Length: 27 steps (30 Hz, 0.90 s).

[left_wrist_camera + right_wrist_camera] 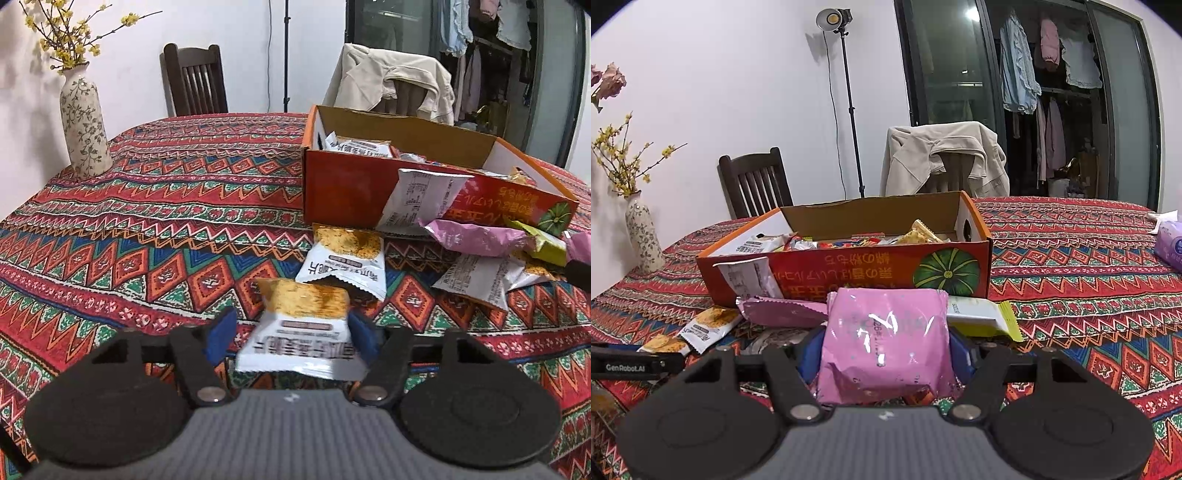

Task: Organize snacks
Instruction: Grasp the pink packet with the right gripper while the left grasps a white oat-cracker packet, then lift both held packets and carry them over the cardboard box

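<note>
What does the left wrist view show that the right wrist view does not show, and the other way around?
Only the left wrist view: the left gripper with a white cracker packet between its fingers; the left pad is not yet touching it.

Only the right wrist view: the right gripper shut on a pink packet, a studio lamp, and a purple tissue pack at the right edge.

Both: the orange box with snacks inside, the flowered vase, the dark wooden chair and the beige jacket.

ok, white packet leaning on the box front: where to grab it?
Probably the upper crimped edge, coming from above: the white packet leans tilted against the box wall, and a pink packet crowds its lower end, so only the top stands clear.
</note>
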Each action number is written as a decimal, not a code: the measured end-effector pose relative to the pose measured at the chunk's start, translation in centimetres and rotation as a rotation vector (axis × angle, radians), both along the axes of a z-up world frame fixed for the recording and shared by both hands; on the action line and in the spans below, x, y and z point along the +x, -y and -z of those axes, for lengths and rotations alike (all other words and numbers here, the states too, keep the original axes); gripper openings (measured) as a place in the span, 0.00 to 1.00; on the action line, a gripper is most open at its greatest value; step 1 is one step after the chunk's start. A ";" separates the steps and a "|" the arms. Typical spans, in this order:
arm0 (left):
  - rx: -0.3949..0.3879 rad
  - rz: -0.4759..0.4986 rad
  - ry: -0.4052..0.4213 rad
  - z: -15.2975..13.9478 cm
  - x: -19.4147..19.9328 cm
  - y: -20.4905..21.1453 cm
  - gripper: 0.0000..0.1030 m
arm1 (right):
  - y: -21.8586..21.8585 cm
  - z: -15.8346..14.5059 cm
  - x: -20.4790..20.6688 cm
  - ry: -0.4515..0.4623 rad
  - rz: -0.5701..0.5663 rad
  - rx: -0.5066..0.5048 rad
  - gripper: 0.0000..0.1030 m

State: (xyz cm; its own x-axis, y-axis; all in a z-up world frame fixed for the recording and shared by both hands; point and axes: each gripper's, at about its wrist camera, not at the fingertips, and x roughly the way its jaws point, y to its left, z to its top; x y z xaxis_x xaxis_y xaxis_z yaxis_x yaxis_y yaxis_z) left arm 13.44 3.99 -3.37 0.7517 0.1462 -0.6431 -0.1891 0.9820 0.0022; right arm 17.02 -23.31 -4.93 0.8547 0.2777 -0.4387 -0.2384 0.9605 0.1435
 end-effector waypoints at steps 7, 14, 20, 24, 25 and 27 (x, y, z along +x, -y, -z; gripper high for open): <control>-0.034 0.020 0.034 0.0 -1.2 -0.4 0.54 | 0.0 0.2 0.2 -0.005 0.005 -0.008 0.65; -0.043 0.019 0.078 -0.7 -2.8 -1.0 0.54 | 0.1 0.0 0.0 0.008 0.003 -0.003 0.65; -0.043 0.043 0.164 -2.9 -4.0 -1.2 0.53 | 0.1 -0.9 -0.5 0.036 -0.009 -0.009 0.65; -0.036 0.099 0.233 -5.0 -3.8 -0.5 0.53 | 0.2 -1.9 -0.4 0.048 -0.017 -0.010 0.65; -0.036 0.112 0.248 -5.5 -3.5 -0.3 0.53 | 0.3 -2.2 -0.2 0.052 -0.014 -0.014 0.65; -0.038 0.130 0.273 -6.5 -2.9 0.1 0.54 | 0.4 -3.2 0.2 0.062 -0.008 -0.015 0.65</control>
State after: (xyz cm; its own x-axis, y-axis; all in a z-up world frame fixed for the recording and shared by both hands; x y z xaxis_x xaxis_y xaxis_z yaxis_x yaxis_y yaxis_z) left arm 10.50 3.85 3.09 0.9082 0.0170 -0.4183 -0.0502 0.9964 -0.0685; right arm 17.24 -23.75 -1.77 0.8781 0.2785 -0.3890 -0.2543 0.9604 0.1134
